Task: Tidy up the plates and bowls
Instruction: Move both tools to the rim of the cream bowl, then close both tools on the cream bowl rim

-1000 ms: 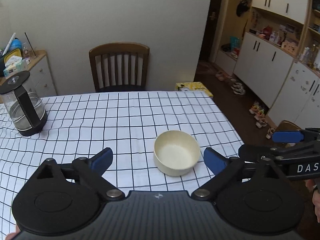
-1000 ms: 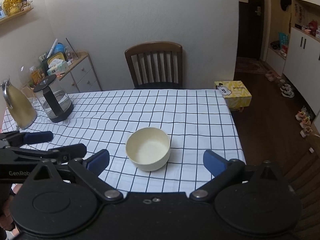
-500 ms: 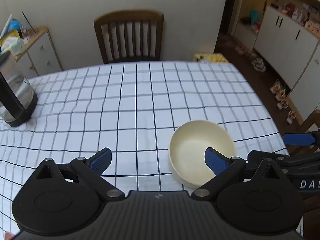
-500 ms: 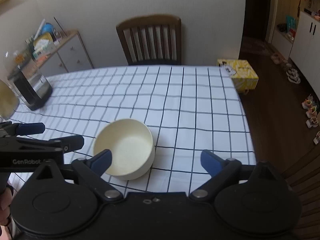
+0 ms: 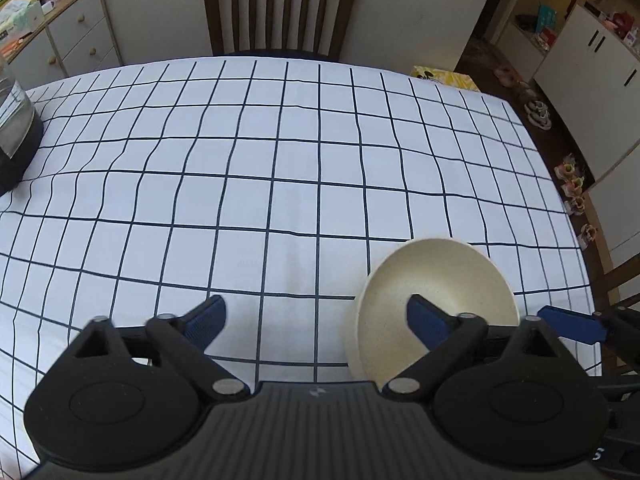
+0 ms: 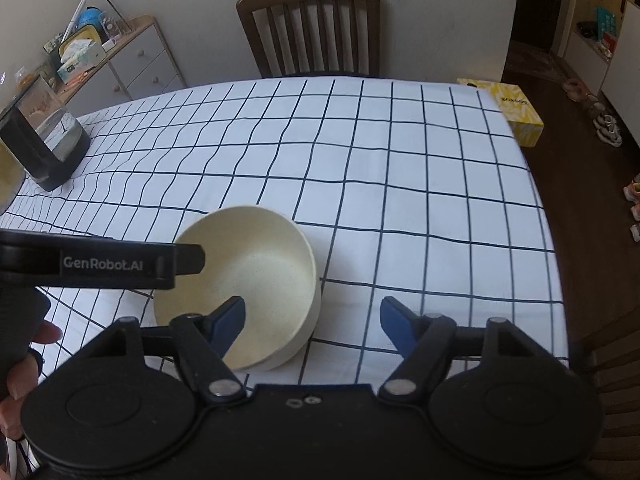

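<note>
With both tools brought down from their higher position a second ago, the cream bowl [image 6: 256, 276] at the worktop's [image 5: 280, 168] five o'clock edge is straddled by the left tool [image 5: 316, 320] and right tool [image 6: 312, 320], whose jaws are narrowing yet ungripped.

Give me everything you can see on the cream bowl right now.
The cream bowl is round, deep and straight-walled, with a matte, faintly speckled surface, and it looks empty. It stands upright on the checked tablecloth near the table's front edge. The left gripper has one finger inside it, as does the right gripper, each straddling an opposite wall. Both sets of jaws are closing; no pad visibly presses the wall yet.
</note>
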The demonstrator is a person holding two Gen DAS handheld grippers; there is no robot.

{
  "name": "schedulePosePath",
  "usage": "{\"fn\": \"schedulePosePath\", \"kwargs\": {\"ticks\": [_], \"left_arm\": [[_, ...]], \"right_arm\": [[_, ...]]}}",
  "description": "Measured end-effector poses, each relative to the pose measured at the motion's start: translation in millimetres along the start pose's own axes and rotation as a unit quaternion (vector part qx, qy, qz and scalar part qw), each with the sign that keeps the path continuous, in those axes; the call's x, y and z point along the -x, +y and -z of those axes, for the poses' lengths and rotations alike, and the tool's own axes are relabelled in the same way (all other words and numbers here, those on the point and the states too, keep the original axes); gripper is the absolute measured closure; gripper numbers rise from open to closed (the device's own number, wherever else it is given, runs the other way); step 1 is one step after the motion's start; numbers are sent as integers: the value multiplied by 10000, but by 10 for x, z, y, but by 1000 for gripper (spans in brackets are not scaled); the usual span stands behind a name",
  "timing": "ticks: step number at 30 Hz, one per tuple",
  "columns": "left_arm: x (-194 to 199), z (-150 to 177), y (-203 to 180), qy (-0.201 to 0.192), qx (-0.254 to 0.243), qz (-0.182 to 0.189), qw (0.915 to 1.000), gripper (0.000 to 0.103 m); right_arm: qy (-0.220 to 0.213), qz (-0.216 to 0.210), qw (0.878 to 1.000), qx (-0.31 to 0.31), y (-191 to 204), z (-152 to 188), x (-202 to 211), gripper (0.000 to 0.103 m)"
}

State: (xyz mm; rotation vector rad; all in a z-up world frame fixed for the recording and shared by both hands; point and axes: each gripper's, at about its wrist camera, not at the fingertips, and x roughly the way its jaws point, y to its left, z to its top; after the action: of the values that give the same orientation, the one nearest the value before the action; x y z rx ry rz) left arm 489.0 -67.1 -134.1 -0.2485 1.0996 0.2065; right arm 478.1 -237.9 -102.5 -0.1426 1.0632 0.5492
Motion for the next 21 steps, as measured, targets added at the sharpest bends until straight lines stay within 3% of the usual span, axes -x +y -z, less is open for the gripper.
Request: {"fn": "schedulePosePath", "kwargs": {"ticks": [3,5,7,10,17,21], "left_arm": [[-25,-5,-48,48,-32,-9,10000,33],[-24,-1,-77,21,-47,-72,10000,36],[-6,9,-124,-50,-168,-129,9998,48],[12,18,-166,-83,-224,-212,9995,57],[-60,27,-234,114,-241,-136,9996,68],[-98,60,-297,194,-339,-123,9992,72]], "right_arm": [[67,-21,10000,2,5,-10,-54,39],[85,-52,9999,-29,0,-13,-70,46],[109,-94,9999,-58,-8,-12,-78,52],[99,-98,9999,-71,-9,-19,-81,65],[200,-146,9995,-176,-16,-28,-98,87],[183,-103,9997,-121,6,-12,-95,88]]}}
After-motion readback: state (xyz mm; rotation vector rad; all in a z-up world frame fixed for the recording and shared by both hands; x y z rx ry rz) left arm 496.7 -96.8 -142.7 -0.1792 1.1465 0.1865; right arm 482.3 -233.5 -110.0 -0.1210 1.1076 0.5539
